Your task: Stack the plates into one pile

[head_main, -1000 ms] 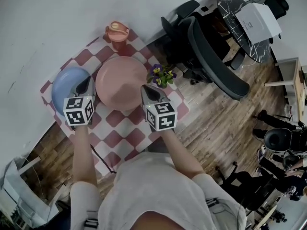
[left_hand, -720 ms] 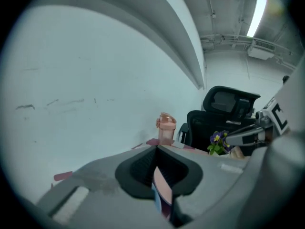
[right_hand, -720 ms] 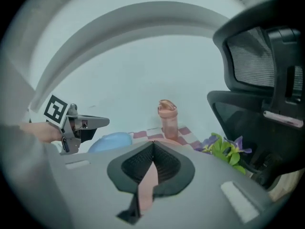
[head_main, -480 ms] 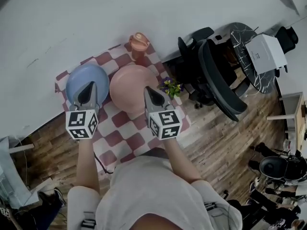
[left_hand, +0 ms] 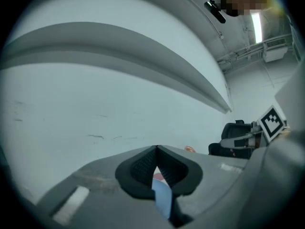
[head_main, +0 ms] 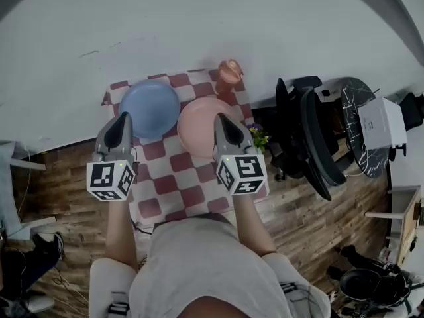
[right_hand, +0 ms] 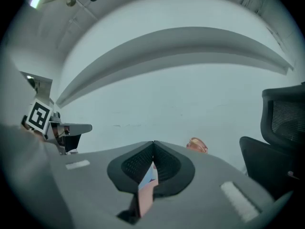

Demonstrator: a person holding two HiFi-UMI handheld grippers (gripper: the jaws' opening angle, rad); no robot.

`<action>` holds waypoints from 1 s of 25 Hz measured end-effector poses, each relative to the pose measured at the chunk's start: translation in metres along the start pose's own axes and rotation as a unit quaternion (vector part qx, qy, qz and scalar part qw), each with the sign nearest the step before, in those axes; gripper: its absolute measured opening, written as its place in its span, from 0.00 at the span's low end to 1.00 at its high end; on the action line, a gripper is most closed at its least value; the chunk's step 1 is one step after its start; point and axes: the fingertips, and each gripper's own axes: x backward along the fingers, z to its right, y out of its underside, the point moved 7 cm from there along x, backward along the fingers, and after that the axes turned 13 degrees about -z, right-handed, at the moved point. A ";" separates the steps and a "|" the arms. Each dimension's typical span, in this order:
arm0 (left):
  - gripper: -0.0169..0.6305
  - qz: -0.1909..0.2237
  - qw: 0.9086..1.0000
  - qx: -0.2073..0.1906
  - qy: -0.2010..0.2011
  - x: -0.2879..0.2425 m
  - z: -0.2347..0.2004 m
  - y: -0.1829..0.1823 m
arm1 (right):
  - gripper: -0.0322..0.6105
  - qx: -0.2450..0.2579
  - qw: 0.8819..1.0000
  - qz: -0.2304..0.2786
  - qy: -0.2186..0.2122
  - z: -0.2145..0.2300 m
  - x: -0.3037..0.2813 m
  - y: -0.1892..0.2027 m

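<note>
A blue plate (head_main: 151, 106) and a pink plate (head_main: 199, 130) lie side by side on a red-and-white checkered tablecloth (head_main: 175, 177). My left gripper (head_main: 122, 116) hovers high over the blue plate's left rim, shut and empty. My right gripper (head_main: 220, 118) hovers over the pink plate's right part, also shut and empty. In the left gripper view the pads (left_hand: 143, 166) meet at the tip, with a sliver of blue plate (left_hand: 162, 197) below. The right gripper view shows closed pads (right_hand: 138, 163) and slivers of pink plate (right_hand: 144, 199). Both point nearly level at the white wall.
A pink lidded cup (head_main: 230, 71) stands at the cloth's far edge and a small flower pot (head_main: 257, 136) at its right edge. A black office chair (head_main: 311, 138) and a dark round table with a white box (head_main: 381, 123) stand to the right. A white wall runs behind.
Both grippers have risen away from the plates and tipped up toward level. The view has swung, so the table now sits further right and smaller in the head view.
</note>
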 end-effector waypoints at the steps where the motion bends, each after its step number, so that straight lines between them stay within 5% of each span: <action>1: 0.03 0.007 1.000 0.005 -0.009 0.008 -0.004 -0.001 | 0.05 0.003 1.000 0.004 -0.007 -0.003 -0.001 -0.003; 14: 0.03 0.074 0.991 0.030 -0.110 0.095 -0.030 -0.001 | 0.05 0.078 0.992 0.060 -0.081 -0.050 -0.012 -0.045; 25: 0.03 0.094 0.987 0.015 -0.133 0.120 -0.044 0.005 | 0.05 0.134 0.969 0.134 -0.161 -0.085 -0.018 -0.070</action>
